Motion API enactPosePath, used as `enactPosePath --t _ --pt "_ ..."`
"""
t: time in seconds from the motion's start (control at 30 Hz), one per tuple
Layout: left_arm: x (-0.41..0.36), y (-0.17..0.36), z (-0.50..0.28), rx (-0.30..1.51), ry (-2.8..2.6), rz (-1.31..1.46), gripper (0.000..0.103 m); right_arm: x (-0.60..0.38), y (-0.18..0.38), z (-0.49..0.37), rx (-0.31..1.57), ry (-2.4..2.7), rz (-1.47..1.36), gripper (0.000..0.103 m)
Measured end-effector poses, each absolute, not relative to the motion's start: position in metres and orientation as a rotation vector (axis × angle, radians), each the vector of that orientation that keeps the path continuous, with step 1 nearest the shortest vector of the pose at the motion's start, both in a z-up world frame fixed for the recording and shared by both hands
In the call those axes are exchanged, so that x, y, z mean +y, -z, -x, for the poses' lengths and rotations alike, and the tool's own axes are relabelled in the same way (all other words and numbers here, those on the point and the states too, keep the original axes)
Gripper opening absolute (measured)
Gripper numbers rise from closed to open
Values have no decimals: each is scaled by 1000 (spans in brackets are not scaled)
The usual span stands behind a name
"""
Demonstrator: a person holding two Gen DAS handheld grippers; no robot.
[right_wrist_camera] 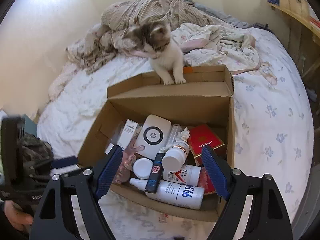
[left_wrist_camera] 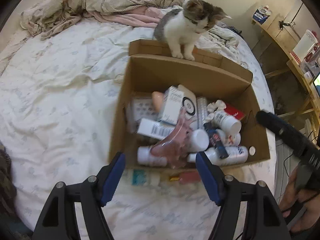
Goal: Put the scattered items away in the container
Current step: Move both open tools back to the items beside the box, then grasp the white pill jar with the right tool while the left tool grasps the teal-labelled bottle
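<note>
cardboard box (right_wrist_camera: 170,104) full of bottles, kitten (right_wrist_camera: 162,50) on flap | left gripper (left_wrist_camera: 160,172) spread wide, empty | right gripper (right_wrist_camera: 162,172) spread wide, empty

We see a bed (right_wrist_camera: 270,120) with a flowered white sheet. On it rest an open cardboard box (right_wrist_camera: 172,104), crumpled blankets (right_wrist_camera: 152,10) at the far end, and a kitten (right_wrist_camera: 162,48) behind the box.
</note>
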State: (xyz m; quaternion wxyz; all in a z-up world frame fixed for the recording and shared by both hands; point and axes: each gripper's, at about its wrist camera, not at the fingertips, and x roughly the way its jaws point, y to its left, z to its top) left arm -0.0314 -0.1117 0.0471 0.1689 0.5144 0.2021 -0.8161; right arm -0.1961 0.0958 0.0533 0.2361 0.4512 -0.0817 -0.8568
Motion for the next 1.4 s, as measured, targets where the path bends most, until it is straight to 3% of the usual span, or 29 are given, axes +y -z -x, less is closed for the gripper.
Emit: enactPosePath --t 0.33,0.53,0.7,0.9,1.07,1.27,1.37,1.4 --pt "-116 -6 -35 636 2247 -1520 73 120 -64 156 -344 2344 -1221 85" --pt "-127 20 -47 743 2135 -1522 73 145 -62 142 -301 2394 -1225 85" --pt "-122 19 -44 666 2150 -1514 73 163 -41 137 -364 2327 -1312 85" --pt "-128 23 -45 747 2137 -1514 73 136 -3 131 -256 2210 -1463 85" --pt "-128 26 -47 734 2127 -1528 73 83 36 139 9 2170 -1590 85" --pt "-133 27 -50 738 2119 -1512 73 55 71 150 150 2153 -1661 85" --pt "-131 26 -47 744 2139 -1507 73 55 73 150 147 2136 -1631 73" --pt "-129 27 -44 740 2150 -1513 73 56 72 149 140 2126 -1628 57"
